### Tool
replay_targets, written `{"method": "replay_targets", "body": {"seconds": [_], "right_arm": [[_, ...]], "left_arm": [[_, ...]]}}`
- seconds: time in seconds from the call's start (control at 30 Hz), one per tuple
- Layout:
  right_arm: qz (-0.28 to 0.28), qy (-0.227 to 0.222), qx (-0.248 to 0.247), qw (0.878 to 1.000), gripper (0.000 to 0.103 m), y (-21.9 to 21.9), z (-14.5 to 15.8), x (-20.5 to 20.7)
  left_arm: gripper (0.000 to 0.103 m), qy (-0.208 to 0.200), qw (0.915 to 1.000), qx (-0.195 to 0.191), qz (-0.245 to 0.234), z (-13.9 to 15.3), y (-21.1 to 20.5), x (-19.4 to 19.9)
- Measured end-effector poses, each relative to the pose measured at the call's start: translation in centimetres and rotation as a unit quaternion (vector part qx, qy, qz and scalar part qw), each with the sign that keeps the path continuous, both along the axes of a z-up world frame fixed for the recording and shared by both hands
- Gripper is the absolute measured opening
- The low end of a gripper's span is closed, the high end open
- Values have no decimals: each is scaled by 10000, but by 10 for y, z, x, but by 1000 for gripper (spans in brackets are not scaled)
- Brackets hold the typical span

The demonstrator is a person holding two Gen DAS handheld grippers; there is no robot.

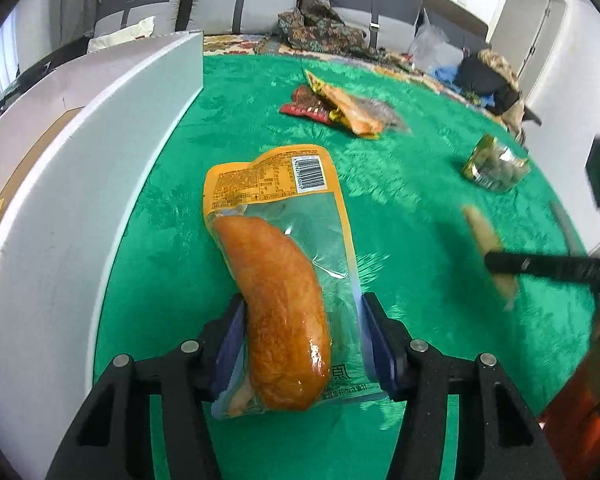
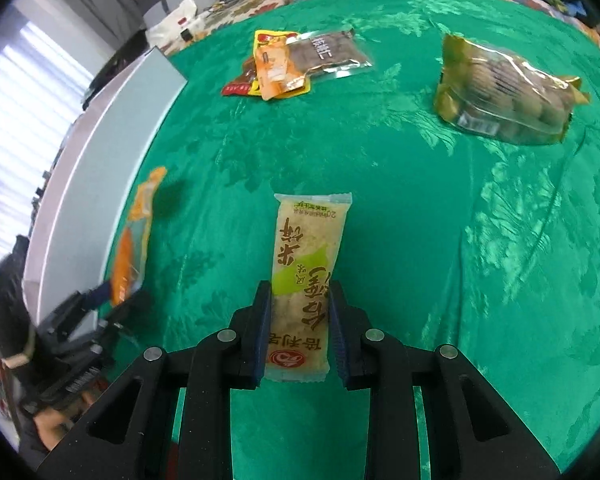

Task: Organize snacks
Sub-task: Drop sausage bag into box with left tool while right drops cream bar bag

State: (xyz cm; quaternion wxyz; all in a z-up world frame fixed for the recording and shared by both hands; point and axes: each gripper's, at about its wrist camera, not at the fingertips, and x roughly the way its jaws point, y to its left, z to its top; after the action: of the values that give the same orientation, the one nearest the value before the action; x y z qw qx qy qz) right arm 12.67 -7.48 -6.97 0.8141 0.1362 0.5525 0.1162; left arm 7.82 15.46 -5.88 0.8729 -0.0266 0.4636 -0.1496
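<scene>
On the far left of the table stands a big white box [image 1: 79, 184], and its open top runs out of the left wrist picture, so what is inside is hard to make out. The green cloth [image 1: 400, 208] covers the table beside it. Next comes the left claw [image 1: 302, 340], which pinches the sausage pack [image 1: 275, 264] by its clear sides near the bottom end. The pack points away from the camera, with its orange label and bar code at the far end. In the right wrist picture the same pack [image 2: 133, 240] looks blurry and thin, held up just beside the box [image 2: 99, 168], and the left claw [image 2: 111, 300] under it is fuzzy.

Farther back, near the middle of the cloth, a small pile of packets [image 1: 340, 108] lies in a heap, one on top of another, so their lower parts are hidden. In the right wrist picture the pile [image 2: 295, 66] shows a red, an orange and a clear dark packet.

To the right, the right claw [image 2: 300, 316] squeezes the rice cracker bar [image 2: 306, 276] on both long sides, near its lower end. From the left wrist picture the bar [image 1: 486, 248] is a pale blur and the right claw [image 1: 496, 266] is a dark smear cut off at the edge.

Farthest right, a bag of green round snacks [image 2: 508, 92] lies alone on the cloth [image 2: 420, 220], well apart from the pile.
</scene>
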Motion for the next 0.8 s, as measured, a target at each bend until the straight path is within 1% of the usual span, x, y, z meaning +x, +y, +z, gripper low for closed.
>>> {"method": "replay_targets", "body": {"seconds": [0.1, 0.23, 0.33, 0.4, 0.43, 0.47, 0.53, 0.57, 0.63, 0.67, 0.73, 0.77, 0.8], "right_arm": [[81, 28, -120, 9999, 28, 3, -6, -5], [175, 18, -198, 9996, 28, 4, -11, -7], [361, -126, -272, 9989, 28, 16, 3, -5], [545, -316, -216, 9978, 28, 32, 22, 0], [681, -454, -135, 9966, 28, 45, 37, 4], [770, -550, -81, 9955, 28, 54, 47, 5], [1054, -842, 121, 9908, 28, 85, 80, 12], [1223, -992, 251, 9872, 28, 104, 98, 15], [1512, -1228, 447, 9798, 28, 139, 124, 19], [1699, -1349, 584, 9744, 28, 162, 139, 20], [1975, -1453, 779, 9663, 28, 196, 155, 23], [2145, -1503, 876, 9611, 29, 220, 162, 24], [2235, -1535, 924, 9581, 33, 234, 164, 24]], "left_arm": [[56, -26, 9997, -223, 79, 11, 2, -3], [56, -134, 9973, -696, 196, 39, 14, -6], [56, -298, 9942, -971, 349, 67, 35, -8], [56, -466, 9921, -1046, 507, 89, 58, -7], [56, -540, 9913, -1042, 595, 99, 71, -7], [56, -606, 9906, -1015, 687, 107, 84, -7], [56, -733, 9892, -879, 919, 123, 114, -6], [56, -792, 9884, -739, 1062, 129, 130, -4], [56, -853, 9861, -386, 1371, 135, 161, -3], [56, -836, 9842, -229, 1542, 134, 177, -4], [58, -737, 9795, -10, 1873, 127, 210, -2], [58, -665, 9774, 80, 2003, 122, 223, -1], [58, -580, 9750, 175, 2140, 116, 234, 0]]}}
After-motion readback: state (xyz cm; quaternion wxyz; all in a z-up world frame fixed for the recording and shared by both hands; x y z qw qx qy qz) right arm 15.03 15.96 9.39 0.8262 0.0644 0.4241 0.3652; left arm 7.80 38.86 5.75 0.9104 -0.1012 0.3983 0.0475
